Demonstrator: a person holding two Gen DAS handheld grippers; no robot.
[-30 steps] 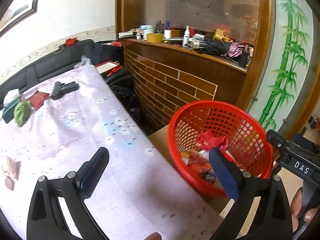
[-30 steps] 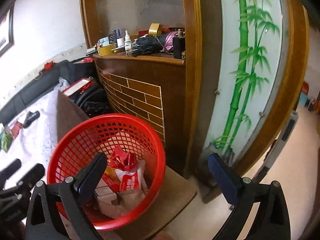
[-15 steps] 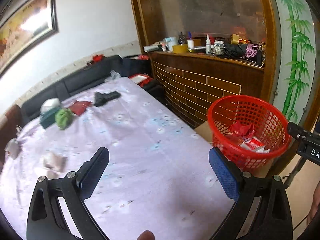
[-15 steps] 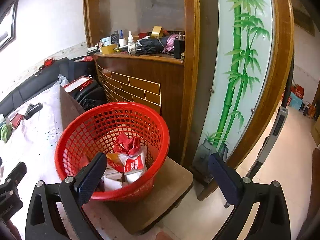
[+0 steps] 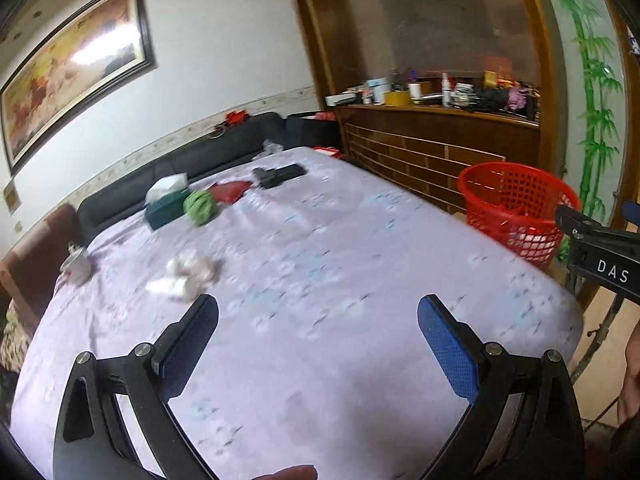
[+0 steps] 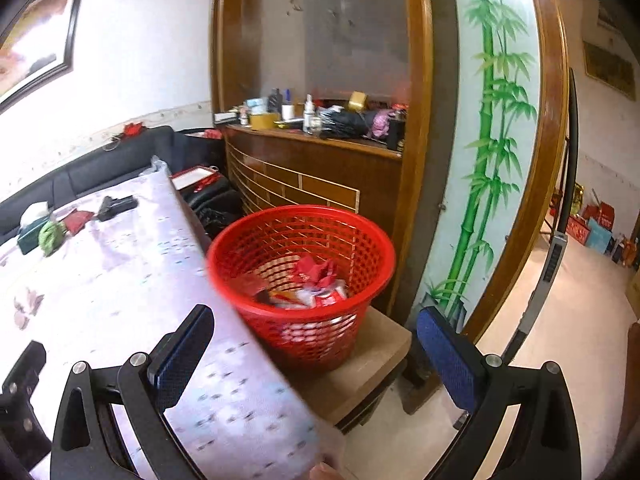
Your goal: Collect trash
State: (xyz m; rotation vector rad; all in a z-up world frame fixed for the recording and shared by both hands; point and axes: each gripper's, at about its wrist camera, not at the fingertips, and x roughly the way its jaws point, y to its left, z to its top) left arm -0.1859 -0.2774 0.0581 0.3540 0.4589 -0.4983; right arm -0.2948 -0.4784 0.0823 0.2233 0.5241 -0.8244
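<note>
A red mesh basket [image 6: 300, 280] with wrappers inside stands on a low stool [image 6: 368, 364] beside the table; it also shows at the right of the left wrist view [image 5: 516, 208]. Crumpled white tissues [image 5: 188, 276] lie on the pale cloth-covered table [image 5: 320, 280], just beyond my left gripper [image 5: 318, 332], which is open and empty. In the right wrist view the tissues [image 6: 26, 308] show at the far left. My right gripper [image 6: 312, 344] is open and empty above the table's corner, near the basket.
At the table's far end lie a green tissue box [image 5: 166, 200], a green cloth ball [image 5: 200, 208], a red pouch [image 5: 230, 191] and a black object [image 5: 278, 175]. A black sofa [image 5: 180, 160] runs behind. A cluttered wooden counter [image 6: 312, 148] stands behind the basket.
Both grippers have drawn back and up from the basket. The left one has swung left over the table, bringing the white tissues into view. Both stay open.
</note>
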